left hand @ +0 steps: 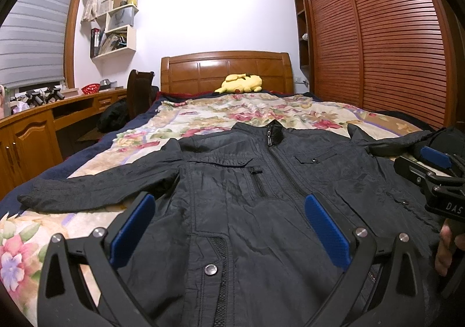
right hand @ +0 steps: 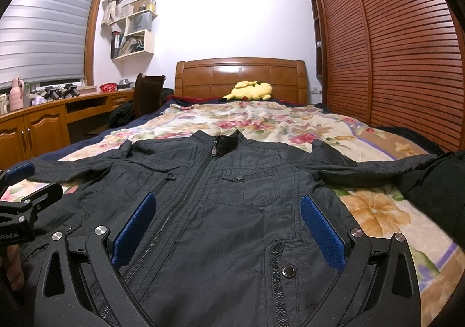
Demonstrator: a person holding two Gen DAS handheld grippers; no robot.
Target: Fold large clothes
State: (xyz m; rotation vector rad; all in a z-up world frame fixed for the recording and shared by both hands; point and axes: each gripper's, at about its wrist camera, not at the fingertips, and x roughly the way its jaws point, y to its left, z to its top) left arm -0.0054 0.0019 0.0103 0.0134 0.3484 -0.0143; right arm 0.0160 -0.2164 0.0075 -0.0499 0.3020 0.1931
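Window blind (left hand: 29, 36): far left wall, slats down.
Table (left hand: 43, 120): wooden, runs along the left wall under the blind; a red basket (left hand: 90, 89) sits on it near the far end.
Shelves (left hand: 116, 33): white boxes on the wall past the table, stuffed with books and papers.
Chair (left hand: 139, 94): dark, between the table and the bed's head end.
My left gripper (left hand: 229, 228): jaws released and spread wide, blue pads (left hand: 133, 228) either side of the jacket's lower front, nothing between them. From my right camera I see only its edge at far left (right hand: 20, 196).
Jacket (right hand: 232, 210): dark, zipped up, lying flat and face up on the bed, collar toward the headboard, both sleeves stretched out sideways. Its hem end is nearest me, under both grippers.
Bed (right hand: 377, 210): covered by a floral blanket, with a wooden headboard (right hand: 241, 77) at the far end.
Plush toy (right hand: 252, 90): yellow, lying against the headboard.
My right gripper (right hand: 228, 228): jaws released and wide apart, hovering over the jacket's lower front, holding nothing. In the left camera it shows at the right edge, near the sleeve end.
My right hand (left hand: 444, 248): wrapped on that gripper's handle, partly cut off by the frame.
Wardrobe (right hand: 407, 51): reddish slatted doors along the right wall.
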